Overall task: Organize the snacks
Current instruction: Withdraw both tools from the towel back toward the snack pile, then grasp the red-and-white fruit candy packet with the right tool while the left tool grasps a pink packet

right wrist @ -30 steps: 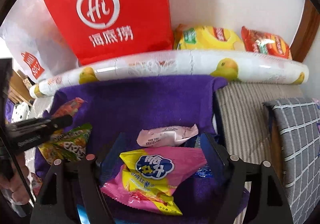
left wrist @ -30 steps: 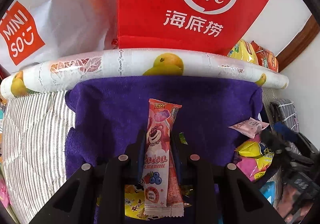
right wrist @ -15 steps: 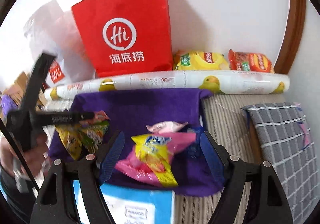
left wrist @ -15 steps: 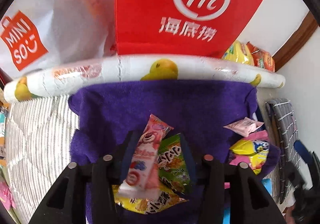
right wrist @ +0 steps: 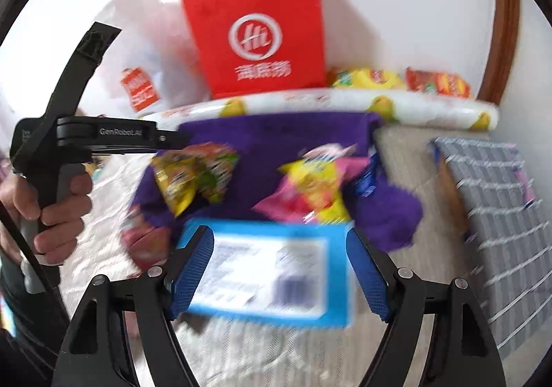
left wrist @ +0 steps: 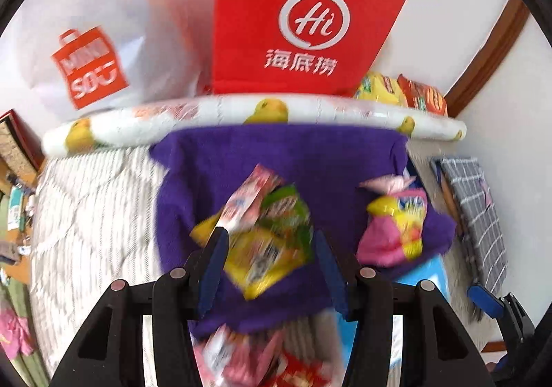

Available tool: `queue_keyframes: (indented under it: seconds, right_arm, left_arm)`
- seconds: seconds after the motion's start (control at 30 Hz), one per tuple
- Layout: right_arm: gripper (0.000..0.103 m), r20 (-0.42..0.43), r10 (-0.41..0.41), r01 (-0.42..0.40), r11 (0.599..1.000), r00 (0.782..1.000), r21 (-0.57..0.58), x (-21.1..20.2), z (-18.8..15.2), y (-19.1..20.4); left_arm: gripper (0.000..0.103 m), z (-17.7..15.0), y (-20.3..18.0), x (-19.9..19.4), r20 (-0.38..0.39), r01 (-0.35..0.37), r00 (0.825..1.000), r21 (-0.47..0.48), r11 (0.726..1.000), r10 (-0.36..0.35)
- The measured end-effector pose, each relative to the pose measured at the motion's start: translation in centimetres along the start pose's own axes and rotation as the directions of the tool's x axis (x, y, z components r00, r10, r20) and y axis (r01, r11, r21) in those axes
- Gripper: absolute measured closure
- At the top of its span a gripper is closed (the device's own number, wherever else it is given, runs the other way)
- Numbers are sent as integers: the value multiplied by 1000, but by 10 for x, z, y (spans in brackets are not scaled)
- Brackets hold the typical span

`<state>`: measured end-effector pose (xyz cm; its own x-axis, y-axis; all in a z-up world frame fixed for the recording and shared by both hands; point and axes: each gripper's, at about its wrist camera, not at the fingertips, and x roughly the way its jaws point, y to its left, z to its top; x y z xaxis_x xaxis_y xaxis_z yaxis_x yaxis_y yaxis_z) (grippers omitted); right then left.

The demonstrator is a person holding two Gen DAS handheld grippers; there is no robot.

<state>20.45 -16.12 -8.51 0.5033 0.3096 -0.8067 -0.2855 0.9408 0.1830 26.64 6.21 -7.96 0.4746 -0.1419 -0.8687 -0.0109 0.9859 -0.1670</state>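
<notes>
My left gripper (left wrist: pixel 270 249) hovers above the purple towel (left wrist: pixel 276 152), jaws opening, pads touching nothing. Below it the pink stick snack (left wrist: pixel 246 200) lies across a green-and-yellow packet (left wrist: pixel 272 245). To the right lie a pink-and-yellow bag (left wrist: pixel 393 225) and a small pale pink packet (left wrist: pixel 383 183). My right gripper (right wrist: pixel 279 269) is open above a blue box (right wrist: pixel 272 273) that lies on the bed at the towel's near edge and shows between its fingers. In the right wrist view a hand (right wrist: pixel 58 211) holds the left gripper (right wrist: pixel 179 140) over the green-and-yellow packet (right wrist: pixel 193 176).
A red paper bag (left wrist: pixel 303 25) and a white shopping bag (left wrist: pixel 89 69) stand against the wall behind a duck-print roll (left wrist: pixel 241 111). Yellow (left wrist: pixel 379 90) and orange (left wrist: pixel 424 97) chip bags lie beside them. A grey checked cushion (left wrist: pixel 479 214) is at the right. More red-pink snacks (left wrist: pixel 248 359) lie near me.
The left gripper opened and let go of the pink stick snack, which dropped onto the green-and-yellow packet. Both grippers drew back and up; the blue box came into view under the right one.
</notes>
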Motion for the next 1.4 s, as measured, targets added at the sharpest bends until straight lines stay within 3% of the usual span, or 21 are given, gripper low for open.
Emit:
queue_keyframes:
  seconds: [0.13,0.47,0.73,0.83,0.93,1.27,1.4]
  right_arm:
    - [26,-34,56,-55,998,998,41,-2,-16,13]
    - [57,-125,110,-106,994,986,34,9,-65,46]
    - [59,-170,165,-159,986,972,52,36,-77,66]
    - [72,-189,166,-155,986,968,67,50,-77,69]
    - [84,-182,230,-211,971,956,116,54,-77,67]
    - [88,-145,215,-207,976,966,69,14,-93,64]
    - [87,-143,137,-131,990,980,54,-8,-103,44]
  left_arm:
    - [53,-24,21,-23,8,-16,1000,-33,999,17]
    - [53,-78,62,-50,0,-37,999,-98,994,38]
    - [53,-109,82,-50,-29,-52,998,-130,990,48]
    - [53,-120,88,-50,-42,-61,998,-140,988,56]
    - [53,-128,92,-50,-47,-59,998,-148,987,53]
    - [53,-137,73,-50,-43,-33,999,-129,991,27]
    - [53,-140,66,-48,-47,-22,999,-133,991,16]
